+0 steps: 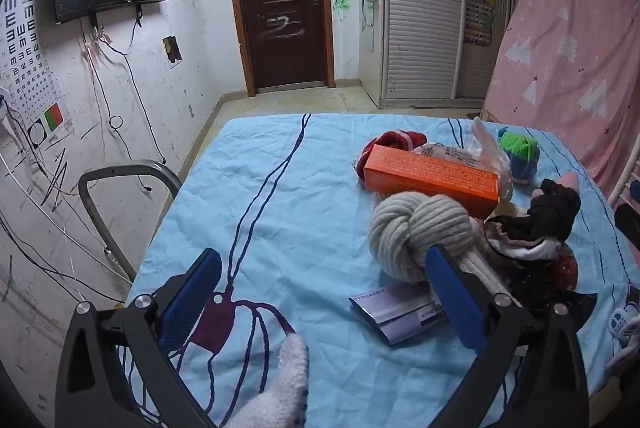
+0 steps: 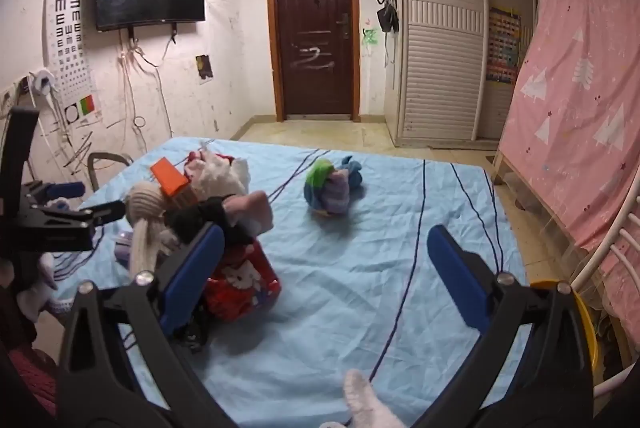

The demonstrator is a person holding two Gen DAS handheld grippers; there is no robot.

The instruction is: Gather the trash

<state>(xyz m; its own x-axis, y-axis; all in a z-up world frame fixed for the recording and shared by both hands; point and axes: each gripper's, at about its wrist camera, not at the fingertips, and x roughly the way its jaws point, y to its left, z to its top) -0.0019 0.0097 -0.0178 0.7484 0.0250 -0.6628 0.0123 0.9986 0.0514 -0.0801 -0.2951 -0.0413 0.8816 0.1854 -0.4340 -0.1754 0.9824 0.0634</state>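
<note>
On the blue sheet [image 1: 280, 188] lies a pile: an orange carton [image 1: 432, 180], a crinkled plastic bag [image 1: 484, 148], a flat white-and-purple box [image 1: 400, 312], a knotted grey rope [image 1: 416, 228] and dark clothes [image 1: 548, 220]. My left gripper [image 1: 324, 304] is open and empty, its right finger beside the rope and the flat box. My right gripper [image 2: 324, 276] is open and empty over the sheet, right of the pile. The carton also shows in the right wrist view [image 2: 170, 180], with a red printed bag [image 2: 240, 284] by the left finger. The left gripper also shows there [image 2: 116, 210].
A green-and-blue cloth bundle [image 2: 332, 188] lies apart at mid-bed. A grey chair back [image 1: 116, 196] stands at the bed's left. A yellow bin rim [image 2: 588, 328] sits at the bed's right. A pink sheet [image 2: 580, 108] hangs on the right, a door [image 2: 314, 28] behind.
</note>
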